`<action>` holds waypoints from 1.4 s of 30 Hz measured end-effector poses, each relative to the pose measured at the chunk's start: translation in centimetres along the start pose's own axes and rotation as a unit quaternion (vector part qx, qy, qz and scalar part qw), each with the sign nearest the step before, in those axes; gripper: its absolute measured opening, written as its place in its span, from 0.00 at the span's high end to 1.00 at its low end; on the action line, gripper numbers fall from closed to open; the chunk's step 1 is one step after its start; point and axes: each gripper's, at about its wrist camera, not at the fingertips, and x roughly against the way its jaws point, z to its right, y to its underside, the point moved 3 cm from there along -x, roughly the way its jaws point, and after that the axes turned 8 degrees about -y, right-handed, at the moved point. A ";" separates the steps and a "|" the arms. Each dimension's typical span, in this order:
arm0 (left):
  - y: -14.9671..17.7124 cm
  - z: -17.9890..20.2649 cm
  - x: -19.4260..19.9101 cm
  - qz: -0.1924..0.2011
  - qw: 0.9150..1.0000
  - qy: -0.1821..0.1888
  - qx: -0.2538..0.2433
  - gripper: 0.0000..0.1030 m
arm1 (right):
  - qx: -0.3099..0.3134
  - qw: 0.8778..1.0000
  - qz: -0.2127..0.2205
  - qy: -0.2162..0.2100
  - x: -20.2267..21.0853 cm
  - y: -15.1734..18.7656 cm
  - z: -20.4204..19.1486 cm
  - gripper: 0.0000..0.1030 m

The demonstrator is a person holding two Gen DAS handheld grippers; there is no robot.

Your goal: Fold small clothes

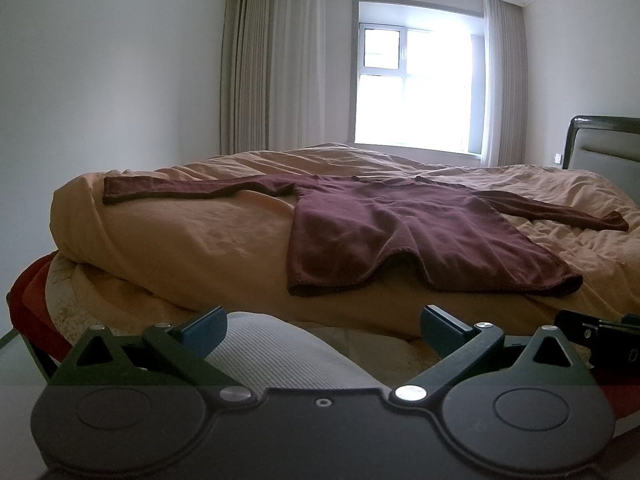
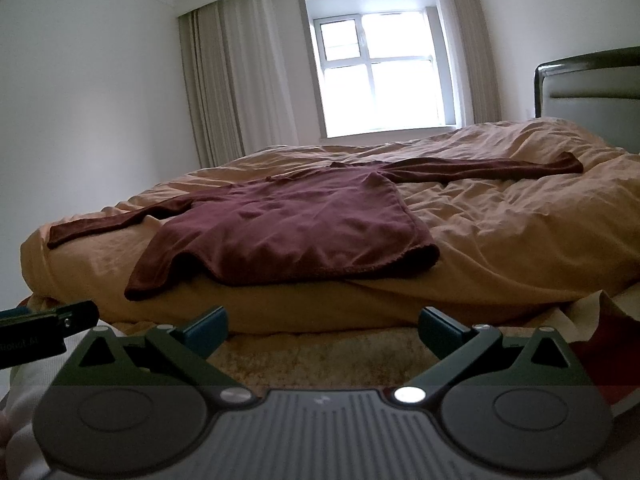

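A dark maroon long-sleeved top (image 1: 400, 232) lies spread flat on the tan duvet (image 1: 192, 240), both sleeves stretched out sideways and its hem at the near edge of the bed. The right wrist view shows the same top (image 2: 288, 228) from a little further right. My left gripper (image 1: 322, 326) is open, low and in front of the bed, a short way short of the hem, with nothing between its blue fingertips. My right gripper (image 2: 322, 326) is open too, empty, at the same height below the hem. Each gripper shows at the edge of the other's view.
The tan duvet (image 2: 500, 220) covers the whole bed, rumpled to the right. A dark headboard (image 1: 600, 140) stands at the right, a bright window (image 1: 416, 84) and curtains behind. A white ribbed cloth (image 1: 280, 348) and red fabric (image 1: 32, 308) lie below the duvet edge.
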 end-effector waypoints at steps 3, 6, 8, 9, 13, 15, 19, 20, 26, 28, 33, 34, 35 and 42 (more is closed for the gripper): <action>0.0 0.0 0.0 0.000 1.000 0.000 0.000 0.01 | 0.000 1.000 0.000 0.000 0.0 0.0 0.0 0.00; 0.0 0.0 0.0 0.000 1.000 0.000 0.000 0.01 | -0.001 1.000 0.000 0.000 0.0 0.0 0.0 0.00; 0.0 0.0 0.0 0.000 1.000 0.000 0.000 0.01 | -0.001 1.000 0.000 0.000 0.0 0.0 0.0 0.00; 0.0 0.0 0.0 0.000 1.000 0.000 0.000 0.01 | -0.001 1.000 0.000 0.000 0.0 0.0 0.0 0.00; 0.0 0.0 0.0 0.000 1.000 0.000 0.000 0.01 | -0.002 1.000 -0.001 0.000 0.0 0.1 0.0 0.00; 0.0 0.0 0.0 0.000 1.000 0.000 -0.001 0.01 | -0.004 1.000 -0.001 0.000 0.0 0.1 0.1 0.00; 0.0 0.0 0.0 0.000 1.000 0.000 0.000 0.01 | -0.005 1.000 -0.001 0.001 0.0 0.1 0.1 0.00; 0.0 0.0 0.0 0.000 1.000 -0.001 0.000 0.01 | -0.005 1.000 -0.001 0.001 0.0 0.1 0.1 0.00; 0.0 0.0 0.0 0.000 1.000 -0.001 0.000 0.01 | -0.005 1.000 -0.002 0.001 -0.1 0.1 0.2 0.00; 0.0 0.0 0.0 -0.001 1.000 -0.002 0.000 0.01 | -0.005 1.000 -0.001 0.002 0.0 0.2 0.2 0.00; -0.2 -0.1 0.0 -0.002 1.000 -0.004 0.002 0.01 | -0.013 1.000 -0.011 0.000 -0.3 -0.1 0.5 0.00; -0.3 -0.4 -0.4 -0.003 1.000 -0.006 0.005 0.01 | -0.022 1.000 -0.021 -0.009 -0.7 -0.3 0.8 0.00; -0.5 -0.2 -0.6 -0.004 1.000 -0.009 0.008 0.01 | -0.029 0.999 -0.026 -0.012 -1.0 -0.5 1.0 0.00; -3.7 0.0 -1.5 -0.003 1.000 -0.025 -0.014 0.01 | -0.047 0.996 -0.075 0.012 -4.3 -3.1 2.8 0.00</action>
